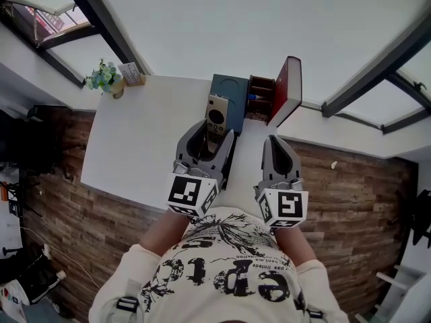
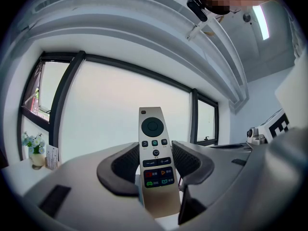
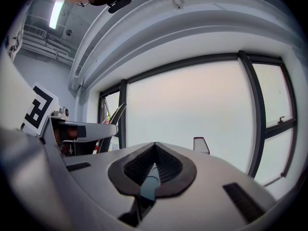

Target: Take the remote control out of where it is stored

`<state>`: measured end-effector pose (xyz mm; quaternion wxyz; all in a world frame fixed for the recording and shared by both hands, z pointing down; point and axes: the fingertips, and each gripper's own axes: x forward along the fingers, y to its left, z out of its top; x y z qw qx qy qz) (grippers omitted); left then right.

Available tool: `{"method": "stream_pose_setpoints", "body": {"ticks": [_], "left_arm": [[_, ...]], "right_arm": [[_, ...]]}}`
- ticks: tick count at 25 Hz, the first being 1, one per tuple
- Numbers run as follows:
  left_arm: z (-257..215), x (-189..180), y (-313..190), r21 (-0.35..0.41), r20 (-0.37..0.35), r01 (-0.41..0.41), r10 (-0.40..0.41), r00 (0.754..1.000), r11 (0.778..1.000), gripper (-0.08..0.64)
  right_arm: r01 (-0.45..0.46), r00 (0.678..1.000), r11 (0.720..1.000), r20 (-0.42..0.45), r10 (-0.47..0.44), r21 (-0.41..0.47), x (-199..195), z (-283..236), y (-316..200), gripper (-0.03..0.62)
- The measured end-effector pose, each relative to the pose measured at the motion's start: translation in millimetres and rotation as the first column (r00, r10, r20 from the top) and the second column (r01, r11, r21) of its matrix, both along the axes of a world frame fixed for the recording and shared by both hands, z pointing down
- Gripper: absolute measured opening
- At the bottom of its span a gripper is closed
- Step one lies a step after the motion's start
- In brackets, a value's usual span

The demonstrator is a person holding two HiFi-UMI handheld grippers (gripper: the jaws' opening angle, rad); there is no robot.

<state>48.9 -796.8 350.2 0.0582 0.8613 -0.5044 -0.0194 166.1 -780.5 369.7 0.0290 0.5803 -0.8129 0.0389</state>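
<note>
A slim silver remote control (image 1: 217, 113) with dark and coloured buttons stands upright between the pads of my left gripper (image 1: 212, 136), which is shut on its lower half. In the left gripper view the remote control (image 2: 154, 148) rises above the jaws of the left gripper (image 2: 155, 166), its round button on top. The storage box (image 1: 229, 93) is teal, with a brown inner compartment (image 1: 260, 96) and a raised red lid (image 1: 288, 89), just beyond the remote. My right gripper (image 1: 275, 143) hovers to the right, jaws pressed together with nothing in them; its tips (image 3: 155, 146) meet.
The white table (image 1: 141, 140) carries a small potted plant (image 1: 104, 78) and a card (image 1: 131, 73) at its far left corner. Wooden floor (image 1: 350, 194) lies on both sides. The red lid (image 3: 201, 146) shows past the right gripper's tips.
</note>
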Motion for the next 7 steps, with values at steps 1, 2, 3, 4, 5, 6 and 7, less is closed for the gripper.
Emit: {"method": "stream_pose_setpoints", "body": {"ticks": [1, 2, 3, 4, 5, 6, 7], "left_arm": [[0.6, 0.9, 0.7, -0.001, -0.001, -0.001, 0.001, 1.0, 1.0, 0.22], [1.1, 1.9, 1.5, 0.0, -0.001, -0.003, 0.003, 1.0, 1.0, 0.219], [1.4, 2.6, 2.4, 0.001, 0.0, -0.004, 0.004, 1.0, 1.0, 0.219], [1.4, 2.8, 3.4, 0.004, 0.001, -0.003, 0.003, 1.0, 1.0, 0.219], [1.2, 2.4, 4.4, 0.007, 0.003, -0.001, 0.001, 1.0, 1.0, 0.219], [0.9, 1.8, 5.4, 0.01, 0.004, 0.003, -0.003, 1.0, 1.0, 0.221], [0.5, 1.1, 6.4, 0.013, 0.005, 0.006, -0.006, 1.0, 1.0, 0.219]], "right_arm": [[-0.001, 1.0, 1.0, 0.0, 0.001, -0.001, 0.9, 0.0, 0.7, 0.002], [-0.003, 1.0, 1.0, 0.0, 0.003, -0.002, 2.1, 0.4, 1.2, 0.002], [-0.004, 1.0, 1.0, -0.001, 0.004, -0.003, 3.1, 1.1, 1.6, 0.002], [-0.004, 1.0, 1.0, -0.001, 0.004, -0.003, 3.4, 1.8, 1.8, 0.002], [-0.002, 1.0, 1.0, 0.0, 0.002, -0.003, 3.2, 2.5, 1.8, 0.002], [0.001, 1.0, 1.0, 0.0, -0.001, -0.003, 2.8, 3.1, 1.8, 0.002], [0.004, 1.0, 1.0, 0.0, -0.004, -0.003, 2.3, 3.7, 1.7, 0.002]]}}
